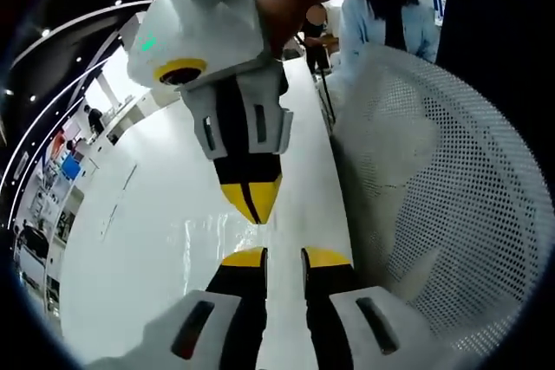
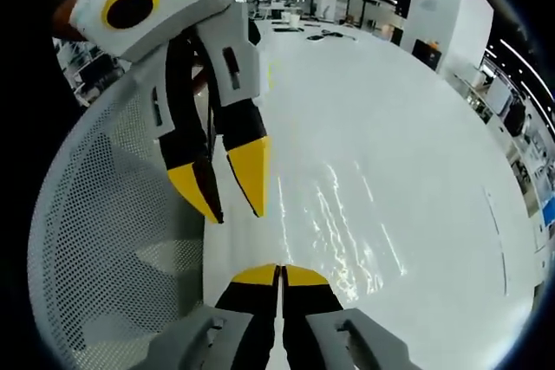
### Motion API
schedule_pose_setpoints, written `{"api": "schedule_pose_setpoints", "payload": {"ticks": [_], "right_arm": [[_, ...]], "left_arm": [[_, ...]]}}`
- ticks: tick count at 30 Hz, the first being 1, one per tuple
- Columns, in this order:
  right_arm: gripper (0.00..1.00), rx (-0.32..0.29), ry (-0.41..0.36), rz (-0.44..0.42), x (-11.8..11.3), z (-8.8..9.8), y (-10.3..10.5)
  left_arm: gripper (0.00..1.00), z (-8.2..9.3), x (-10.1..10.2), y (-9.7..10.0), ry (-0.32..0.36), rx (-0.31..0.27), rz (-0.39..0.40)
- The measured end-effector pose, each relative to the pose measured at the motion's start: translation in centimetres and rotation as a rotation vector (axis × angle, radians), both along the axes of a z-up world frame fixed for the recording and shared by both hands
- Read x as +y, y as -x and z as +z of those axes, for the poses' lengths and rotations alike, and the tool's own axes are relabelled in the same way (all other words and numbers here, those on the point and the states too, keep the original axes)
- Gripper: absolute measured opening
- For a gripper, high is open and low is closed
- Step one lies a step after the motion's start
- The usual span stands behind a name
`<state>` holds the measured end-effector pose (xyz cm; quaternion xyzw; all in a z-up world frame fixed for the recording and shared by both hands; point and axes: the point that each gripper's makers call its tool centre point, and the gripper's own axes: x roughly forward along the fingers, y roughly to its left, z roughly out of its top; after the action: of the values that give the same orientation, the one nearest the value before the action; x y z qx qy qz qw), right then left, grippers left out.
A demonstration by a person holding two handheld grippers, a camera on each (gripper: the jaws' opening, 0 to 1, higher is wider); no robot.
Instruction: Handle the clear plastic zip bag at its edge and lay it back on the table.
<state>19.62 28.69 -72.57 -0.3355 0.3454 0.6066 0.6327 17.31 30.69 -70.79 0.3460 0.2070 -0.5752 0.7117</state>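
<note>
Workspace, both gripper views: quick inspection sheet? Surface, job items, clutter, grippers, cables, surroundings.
Surface: white table, glossy, bare around the bag.
Job's things: clear zip bag lying flat on the table, near its edge.
Clutter: white mesh basket beside the table edge.
Grippers: left gripper open, jaws parted above the bag edge; right gripper shut, whether it pinches the bag cannot be told. The two point tip to tip.
Cables: nothing seen.
Surroundings: open hall with ceiling lights, desks, a person standing behind the basket.

One zip bag (image 2: 342,214) (clear), one mesh chair (image 2: 113,214)
</note>
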Motion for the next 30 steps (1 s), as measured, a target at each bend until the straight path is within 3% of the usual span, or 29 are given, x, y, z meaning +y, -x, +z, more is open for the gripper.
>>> {"api": "schedule_pose_setpoints", "payload": {"ticks": [20, 30], "right_arm": [[0.00, -0.082, -0.093, -0.040, 0.9, 3.5, -1.7], [0.00, -0.218, -0.142, -0.061, 1.2, 5.1, -3.3]], "left_arm": [[0.12, -0.5, 0.2, -0.8, -0.066, -0.062, 0.019], [0.00, 0.2, 0.4, -1.4, -0.063, -0.082, 0.058]]}}
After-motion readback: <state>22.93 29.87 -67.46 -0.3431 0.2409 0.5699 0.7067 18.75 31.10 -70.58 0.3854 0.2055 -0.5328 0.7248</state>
